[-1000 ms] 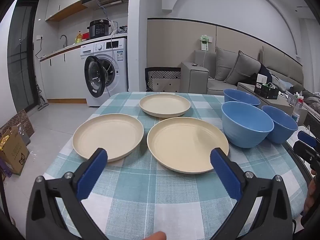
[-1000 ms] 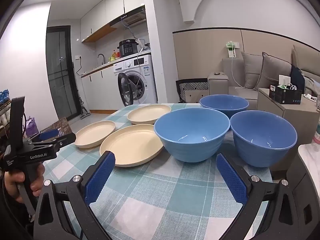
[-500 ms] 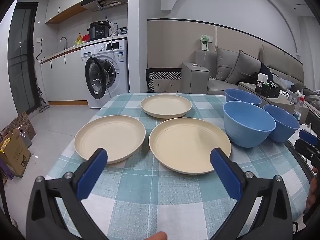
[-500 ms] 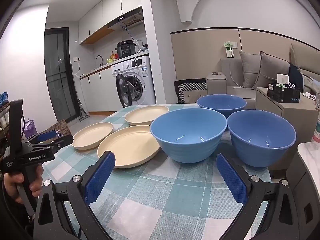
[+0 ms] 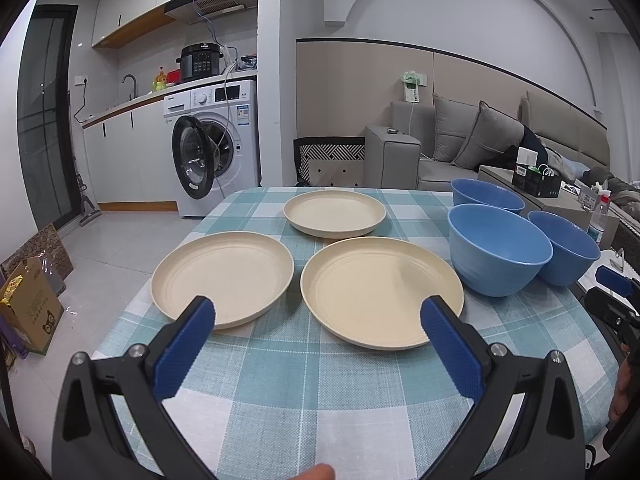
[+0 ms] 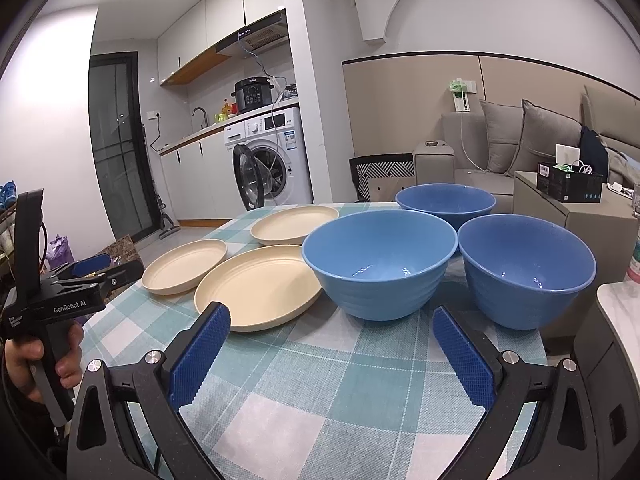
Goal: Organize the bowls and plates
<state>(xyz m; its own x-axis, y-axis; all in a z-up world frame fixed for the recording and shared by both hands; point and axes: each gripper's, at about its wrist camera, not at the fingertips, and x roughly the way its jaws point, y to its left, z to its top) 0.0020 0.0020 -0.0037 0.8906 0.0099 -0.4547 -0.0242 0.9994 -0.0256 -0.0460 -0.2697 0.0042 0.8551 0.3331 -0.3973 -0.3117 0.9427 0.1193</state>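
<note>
- Left gripper: jaws wide open, nothing in them, hovering over the near edge of the surface. Same as 1 s ago.
- Right gripper: jaws also wide open & empty, aimed at the bowls, no change in spread.
- 3 cream plates, none moved: near-left plate, near-right plate just beside it, far plate behind, all flat on the checked cloth.
- 3 blue bowls bunched on the right side, upright: front bowl, right bowl, back bowl. Front bowl sits just beside the near-right plate.
- vs earlier: both cams sit a bit further back/higher, so plates & bowls show slightly further off. Nothing touched yet.
- Person's hand grips the left gripper's handle, at left edge of right cam.
</note>
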